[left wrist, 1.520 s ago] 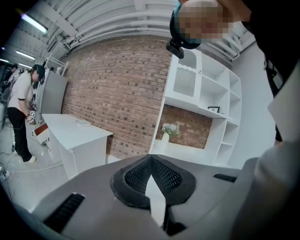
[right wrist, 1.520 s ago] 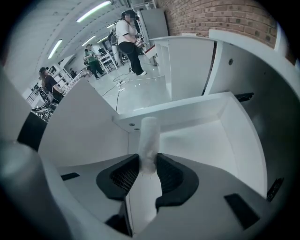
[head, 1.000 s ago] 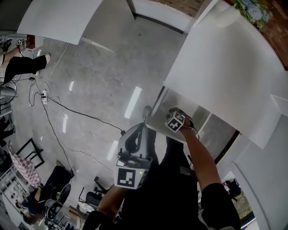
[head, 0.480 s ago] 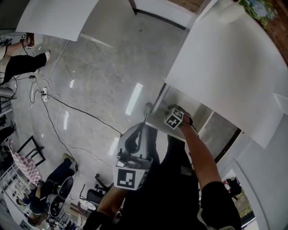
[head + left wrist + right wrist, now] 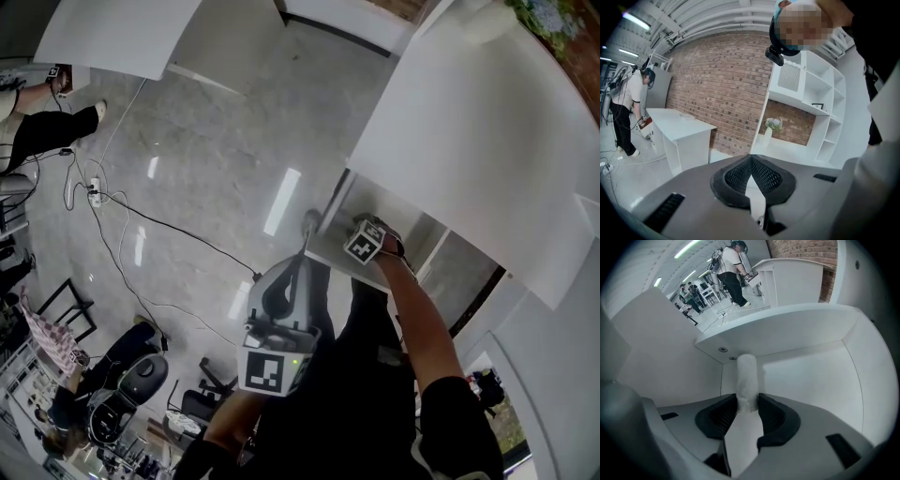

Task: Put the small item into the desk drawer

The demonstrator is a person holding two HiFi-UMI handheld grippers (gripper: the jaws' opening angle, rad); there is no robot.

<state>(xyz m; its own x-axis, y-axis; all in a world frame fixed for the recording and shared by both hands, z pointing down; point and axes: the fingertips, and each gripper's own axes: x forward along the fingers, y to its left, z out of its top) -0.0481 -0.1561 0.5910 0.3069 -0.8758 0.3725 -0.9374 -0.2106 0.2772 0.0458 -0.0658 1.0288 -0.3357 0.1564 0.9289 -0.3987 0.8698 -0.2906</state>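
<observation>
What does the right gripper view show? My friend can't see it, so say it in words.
A small white tube, blurred, stands between the jaws of the right gripper, which have just been opening, inside a white drawer. Beyond the drawer's edge, a person stands by a white desk.

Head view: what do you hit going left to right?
power strip → left gripper → right gripper, jaws just opening, item between them → desk
</observation>
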